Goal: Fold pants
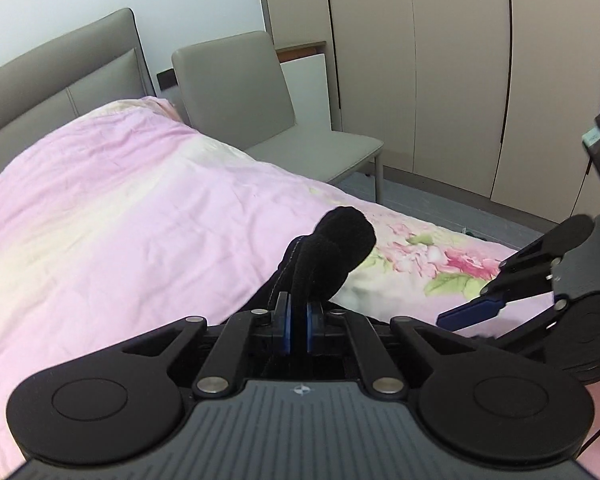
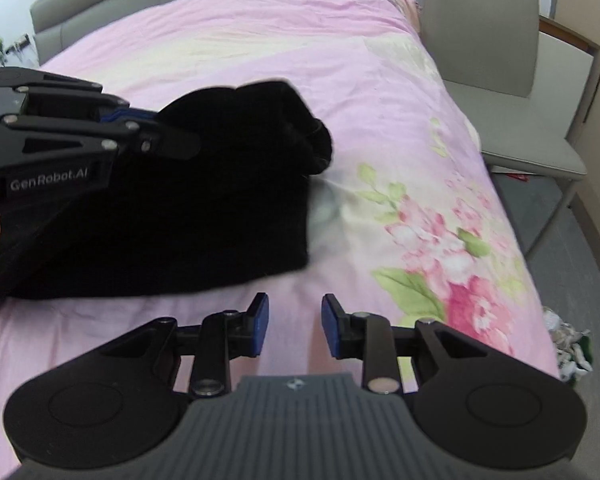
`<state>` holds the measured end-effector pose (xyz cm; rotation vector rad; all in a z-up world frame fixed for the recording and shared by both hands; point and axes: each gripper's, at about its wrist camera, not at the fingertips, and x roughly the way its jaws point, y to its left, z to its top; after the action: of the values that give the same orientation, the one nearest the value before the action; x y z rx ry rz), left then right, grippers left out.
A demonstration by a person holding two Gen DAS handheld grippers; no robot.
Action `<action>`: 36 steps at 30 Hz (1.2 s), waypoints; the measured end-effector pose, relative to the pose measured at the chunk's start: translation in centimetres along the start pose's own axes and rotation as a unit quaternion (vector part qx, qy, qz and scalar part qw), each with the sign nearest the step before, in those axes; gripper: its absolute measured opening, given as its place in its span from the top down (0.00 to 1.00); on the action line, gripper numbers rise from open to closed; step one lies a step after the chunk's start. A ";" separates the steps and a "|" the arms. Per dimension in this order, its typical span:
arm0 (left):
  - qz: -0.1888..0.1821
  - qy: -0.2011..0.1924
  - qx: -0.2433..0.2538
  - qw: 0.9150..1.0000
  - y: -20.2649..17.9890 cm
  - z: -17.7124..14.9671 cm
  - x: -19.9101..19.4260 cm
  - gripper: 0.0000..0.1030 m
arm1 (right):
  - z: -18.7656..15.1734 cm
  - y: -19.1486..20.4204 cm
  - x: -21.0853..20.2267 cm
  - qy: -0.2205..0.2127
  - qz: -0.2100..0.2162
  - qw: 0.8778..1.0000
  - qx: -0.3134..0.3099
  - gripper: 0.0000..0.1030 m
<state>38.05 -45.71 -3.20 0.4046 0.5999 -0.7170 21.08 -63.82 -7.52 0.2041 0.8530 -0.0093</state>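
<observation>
A: Start nearest you. What is your left gripper doing?

B: Its blue pads are pinched tight on a fold of the black pants. The soft, matte knit bunches into a rounded lump that rises toward 12 o'clock from the pads.

A: And your right gripper?

B: Its jaws stand partly apart with nothing between them; only pink sheet shows in the gap. The pants lie just beyond it, toward 10 o'clock, not touching the pads.

A: Where do the pants sit overall?

B: On the bed, on the pink duvet. Your right wrist view shows what the left cannot: a broad, flat black panel with a fairly straight right-hand edge, crumpled at its far end, and the left gripper reaching in from 9 o'clock over it. The left wrist view shows only the pinched lump, with the right gripper entering at 3 o'clock.

A: Farther out?

B: The duvet is smooth, lightly creased cotton, with a pink floral print toward 3 o'clock. Beyond it stand a grey padded headboard, a grey upholstered chair on thin metal legs beside the bed, and, in the left view only, tall beige wardrobe doors.
</observation>
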 end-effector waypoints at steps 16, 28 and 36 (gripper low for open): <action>-0.053 0.058 -0.015 0.997 3.1 -2.1 -2.8 0.63 | 0.0 -2.6 6.1 -0.009 0.039 0.950 0.310 0.74; 0.235 0.160 -0.109 0.953 26.5 -13.7 -23.9 0.58 | 2.9 3.2 4.7 0.014 -0.101 0.973 0.205 0.83; 0.297 0.225 -0.186 0.909 37.6 -24.2 -35.7 0.39 | 3.8 4.7 4.6 0.030 -0.158 0.968 0.190 0.83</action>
<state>34.44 10.65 6.38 0.3693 0.9705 0.0913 27.42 -59.57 -7.73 0.4270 0.9330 -0.4709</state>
